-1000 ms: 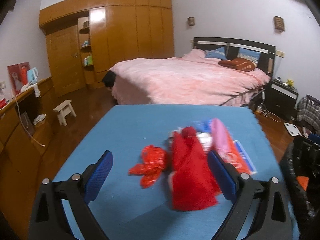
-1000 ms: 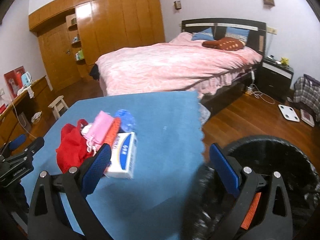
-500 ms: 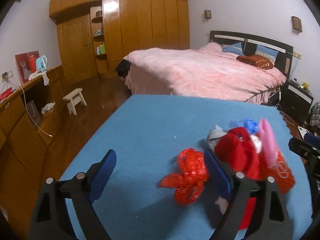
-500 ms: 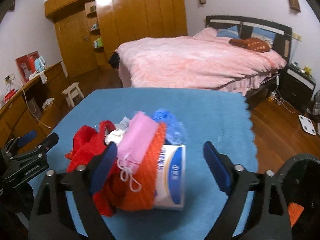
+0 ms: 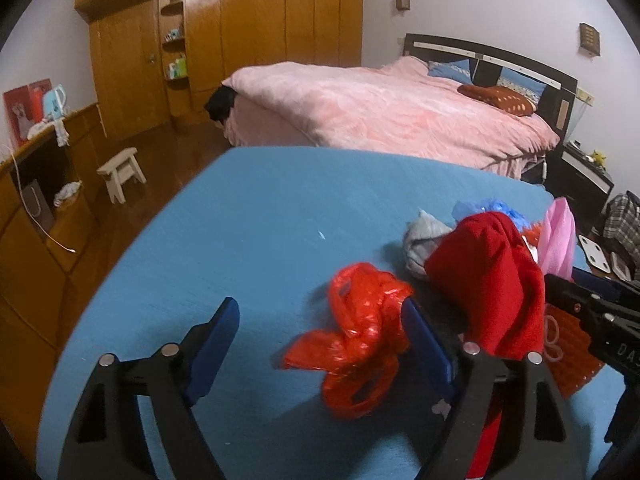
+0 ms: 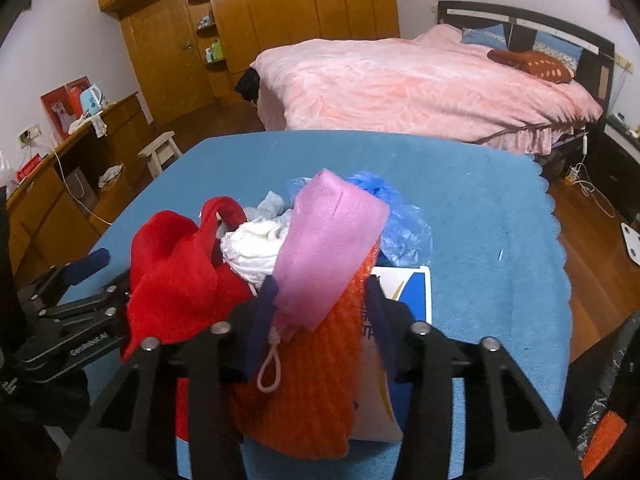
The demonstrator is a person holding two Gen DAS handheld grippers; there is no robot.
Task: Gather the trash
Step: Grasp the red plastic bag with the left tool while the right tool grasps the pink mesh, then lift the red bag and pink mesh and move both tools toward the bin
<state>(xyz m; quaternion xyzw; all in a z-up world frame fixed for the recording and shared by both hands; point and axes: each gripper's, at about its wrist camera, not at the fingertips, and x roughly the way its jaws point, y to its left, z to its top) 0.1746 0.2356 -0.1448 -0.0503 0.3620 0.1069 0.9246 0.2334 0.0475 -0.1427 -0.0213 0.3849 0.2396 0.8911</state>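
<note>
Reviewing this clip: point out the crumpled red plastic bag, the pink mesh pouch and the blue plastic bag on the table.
crumpled red plastic bag (image 5: pixel 360 332): left wrist view, on its bunched middle.
pink mesh pouch (image 6: pixel 328 244): right wrist view, centre of its flat face.
blue plastic bag (image 6: pixel 404 232): right wrist view, on its crinkled lower part.

Left gripper (image 5: pixel 320 344) points obliquely downward, jaws wide and closing, pads clear of contact. Right gripper (image 6: pixel 320 312), at its 3 o'clock, points obliquely downward, jaws closing, pads pressing inward.
</note>
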